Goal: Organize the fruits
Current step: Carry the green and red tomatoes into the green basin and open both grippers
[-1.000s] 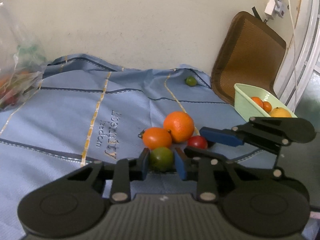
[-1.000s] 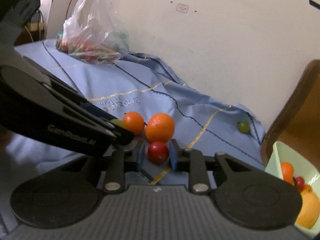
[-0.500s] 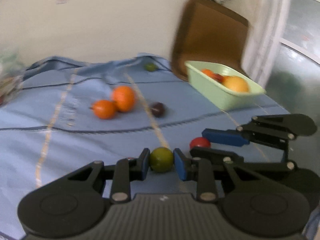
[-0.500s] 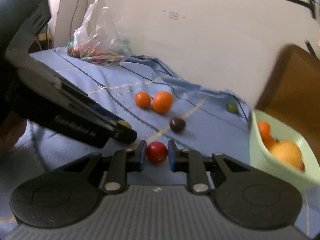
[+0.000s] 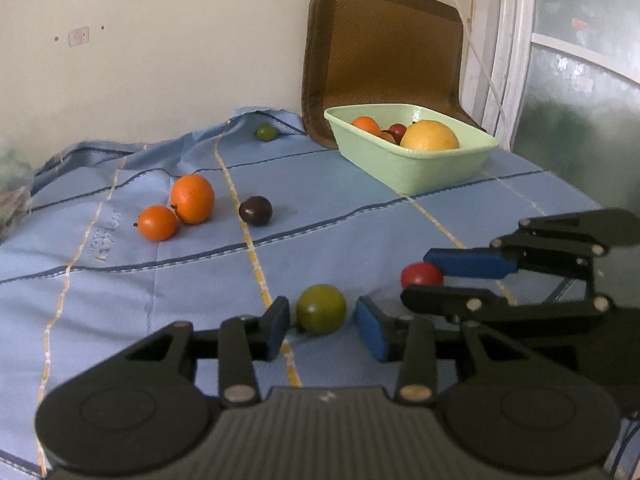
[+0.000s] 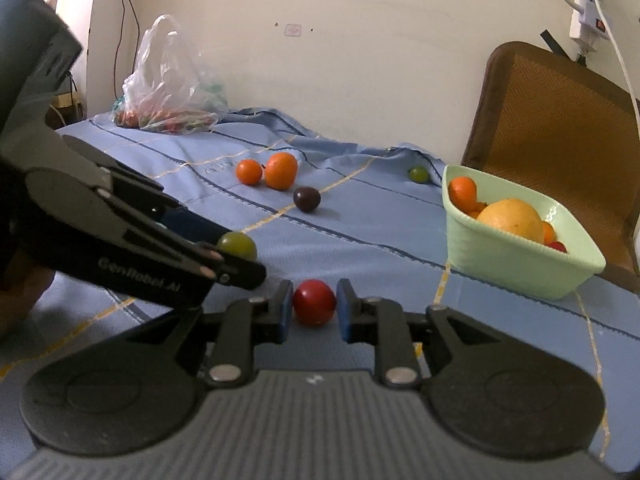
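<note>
My left gripper [image 5: 322, 322] is open, its blue pads apart on either side of a green fruit [image 5: 321, 309] that rests on the blue cloth. My right gripper [image 6: 313, 311] is open a little around a red fruit [image 6: 314, 302], small gaps showing at both pads. The red fruit also shows in the left wrist view [image 5: 421, 275], the green one in the right wrist view [image 6: 237, 245]. Two oranges [image 5: 192, 199] [image 5: 157, 223], a dark plum [image 5: 255, 210] and a second green fruit [image 5: 267, 132] lie farther back. A pale green basket [image 5: 416, 172] holds several fruits.
A brown mesh chair back [image 5: 382, 60] leans on the wall behind the basket. A plastic bag of produce [image 6: 170, 92] sits at the far left of the cloth. The cloth [image 5: 120, 280] is wrinkled near the wall. A window frame [image 5: 508, 48] stands at the right.
Both grippers have carried their fruits away from the oranges to the near cloth and opened. The green and red fruits now rest on the cloth between the pads.
</note>
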`<control>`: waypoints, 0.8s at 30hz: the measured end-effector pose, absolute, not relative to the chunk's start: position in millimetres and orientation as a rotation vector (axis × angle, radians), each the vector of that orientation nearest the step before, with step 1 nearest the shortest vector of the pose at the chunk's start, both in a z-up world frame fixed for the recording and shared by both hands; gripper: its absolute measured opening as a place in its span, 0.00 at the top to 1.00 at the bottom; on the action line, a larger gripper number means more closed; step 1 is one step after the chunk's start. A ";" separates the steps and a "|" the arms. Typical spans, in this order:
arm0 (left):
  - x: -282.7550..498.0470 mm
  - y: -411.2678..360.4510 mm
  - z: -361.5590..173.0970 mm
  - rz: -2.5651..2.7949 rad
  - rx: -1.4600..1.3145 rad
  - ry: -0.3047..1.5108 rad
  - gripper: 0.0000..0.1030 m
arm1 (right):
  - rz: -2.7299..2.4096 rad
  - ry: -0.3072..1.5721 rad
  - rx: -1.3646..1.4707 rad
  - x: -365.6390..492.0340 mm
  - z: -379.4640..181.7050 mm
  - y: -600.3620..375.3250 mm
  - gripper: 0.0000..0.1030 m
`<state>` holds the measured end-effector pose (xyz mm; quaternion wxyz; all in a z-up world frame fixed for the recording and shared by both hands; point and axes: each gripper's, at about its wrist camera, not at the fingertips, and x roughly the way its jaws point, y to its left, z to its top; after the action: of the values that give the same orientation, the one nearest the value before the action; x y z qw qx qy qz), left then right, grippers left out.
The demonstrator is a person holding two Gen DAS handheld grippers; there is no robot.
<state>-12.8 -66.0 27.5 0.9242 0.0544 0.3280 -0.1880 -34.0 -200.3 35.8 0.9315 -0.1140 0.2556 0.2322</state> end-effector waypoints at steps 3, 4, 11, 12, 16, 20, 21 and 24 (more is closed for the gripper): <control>-14.9 -67.8 27.6 -0.373 0.127 0.668 0.68 | 0.486 0.564 -0.161 -27.2 35.0 -208.3 0.72; -14.3 -68.2 28.0 -0.371 0.130 0.668 0.70 | 0.490 0.577 -0.135 -24.9 34.7 -211.3 0.73; 8.3 -73.9 38.4 -0.429 0.063 0.716 0.74 | 0.503 0.557 0.049 -21.7 39.9 -238.8 0.75; 14.1 -77.5 43.2 -0.441 0.055 0.714 0.74 | 0.492 0.529 0.061 -22.1 43.3 -244.0 0.75; 45.8 -100.2 70.6 -0.486 0.021 0.666 0.74 | 0.420 0.414 0.074 -15.2 60.7 -267.5 0.75; 87.0 -131.0 90.0 -0.519 -0.007 0.623 0.74 | 0.312 0.345 0.078 7.1 72.1 -294.7 0.75; 100.0 -138.9 91.3 -0.527 -0.019 0.628 0.74 | 0.286 0.336 0.083 14.7 72.5 -301.1 0.75; 134.8 -163.6 87.3 -0.530 -0.040 0.664 0.74 | 0.224 0.330 0.105 37.4 70.8 -319.3 0.75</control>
<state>134.8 -163.6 87.3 0.9109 -0.0195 0.3222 -0.2571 37.4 -319.3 70.8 0.9788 0.0522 0.1638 0.1114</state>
